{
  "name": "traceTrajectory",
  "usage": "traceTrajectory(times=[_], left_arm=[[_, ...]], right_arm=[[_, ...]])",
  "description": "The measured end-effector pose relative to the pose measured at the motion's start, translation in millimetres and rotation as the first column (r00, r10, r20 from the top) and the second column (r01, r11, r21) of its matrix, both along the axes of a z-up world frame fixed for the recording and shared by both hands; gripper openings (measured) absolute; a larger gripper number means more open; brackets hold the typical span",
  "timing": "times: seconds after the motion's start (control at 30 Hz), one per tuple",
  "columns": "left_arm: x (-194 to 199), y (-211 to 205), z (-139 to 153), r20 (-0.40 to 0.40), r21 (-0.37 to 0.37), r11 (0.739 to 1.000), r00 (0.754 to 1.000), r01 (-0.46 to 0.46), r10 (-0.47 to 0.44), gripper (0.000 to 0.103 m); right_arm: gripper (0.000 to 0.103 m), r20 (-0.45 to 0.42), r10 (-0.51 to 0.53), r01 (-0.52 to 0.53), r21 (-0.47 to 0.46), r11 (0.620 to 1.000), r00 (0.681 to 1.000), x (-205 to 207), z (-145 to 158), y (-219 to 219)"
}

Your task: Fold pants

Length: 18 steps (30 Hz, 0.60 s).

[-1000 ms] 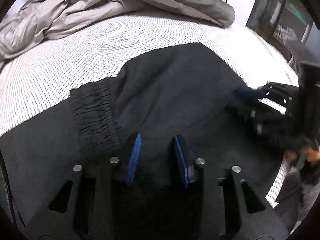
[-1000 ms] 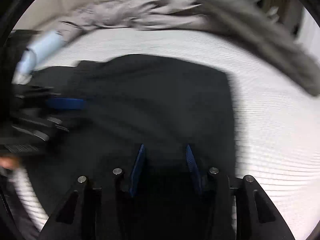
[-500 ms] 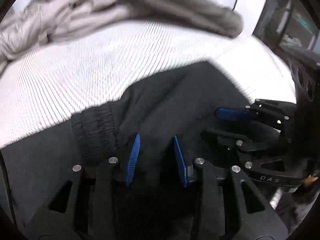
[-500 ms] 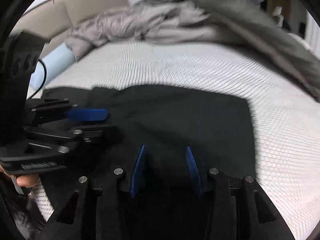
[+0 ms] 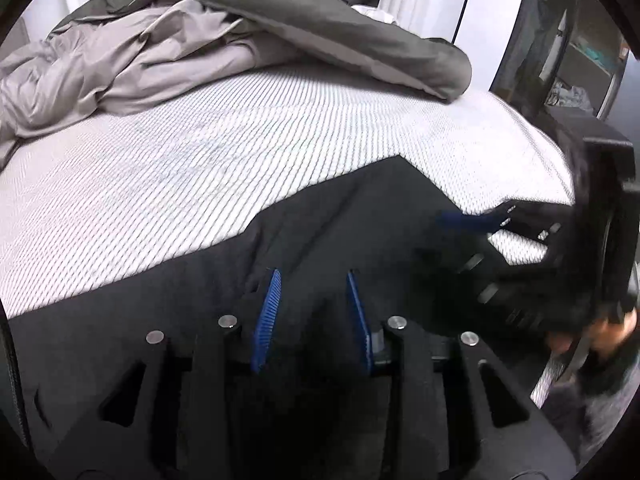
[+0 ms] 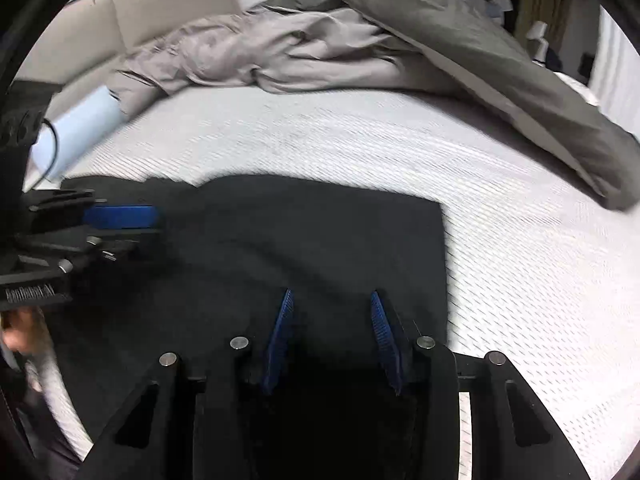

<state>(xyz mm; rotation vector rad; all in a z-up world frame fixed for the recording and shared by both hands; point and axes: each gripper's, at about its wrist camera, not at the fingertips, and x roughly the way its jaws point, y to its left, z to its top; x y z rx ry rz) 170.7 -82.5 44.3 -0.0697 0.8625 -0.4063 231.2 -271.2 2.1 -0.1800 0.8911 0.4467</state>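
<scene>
The black pants [image 5: 340, 232] lie on the white mattress [image 5: 200, 160] of the bed, near its front edge, already in a compact block with a straight right border. The left gripper [image 5: 312, 312] and the right gripper [image 6: 332, 332] hang side by side over it, probably to take the near edge for the next fold. The jaws of both stand apart, and whether cloth is pinched between them I cannot tell. Compared with 1 second ago, both grippers look higher, and the elastic waistband is gone from the left view. The grey duvet [image 6: 360, 52] lies far behind.

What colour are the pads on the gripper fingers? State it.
Bright blue, ribbed pads on black fingers; clearest in the left wrist view.
</scene>
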Motion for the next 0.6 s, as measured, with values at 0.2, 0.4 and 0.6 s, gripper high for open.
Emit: traceTrajectory(times=[0.2, 0.4, 0.6], left_arm=[[27.2, 7.6, -42.2, -0.126, -0.048, 0.999, 0.992, -0.011, 0.005, 0.027], [12.1, 18.4, -27.4, -0.118, -0.054, 0.998, 0.993, -0.027, 0.020, 0.024], [39.7, 11.7, -13.7, -0.066, -0.043, 0.995, 0.994, -0.086, 0.083, 0.026]], right_arm=[[0.042, -0.055, 0.037, -0.042, -0.096, 0.995, 0.998, 34.1, -26.6, 24.8], [0.045, -0.026, -0.200, 0.196, -0.102, 0.975, 0.980, 38.6, -15.3, -57.1], [0.045, 0.041, -0.039, 0.040, -0.022, 0.999, 0.998, 33.1, 9.3, -5.1]])
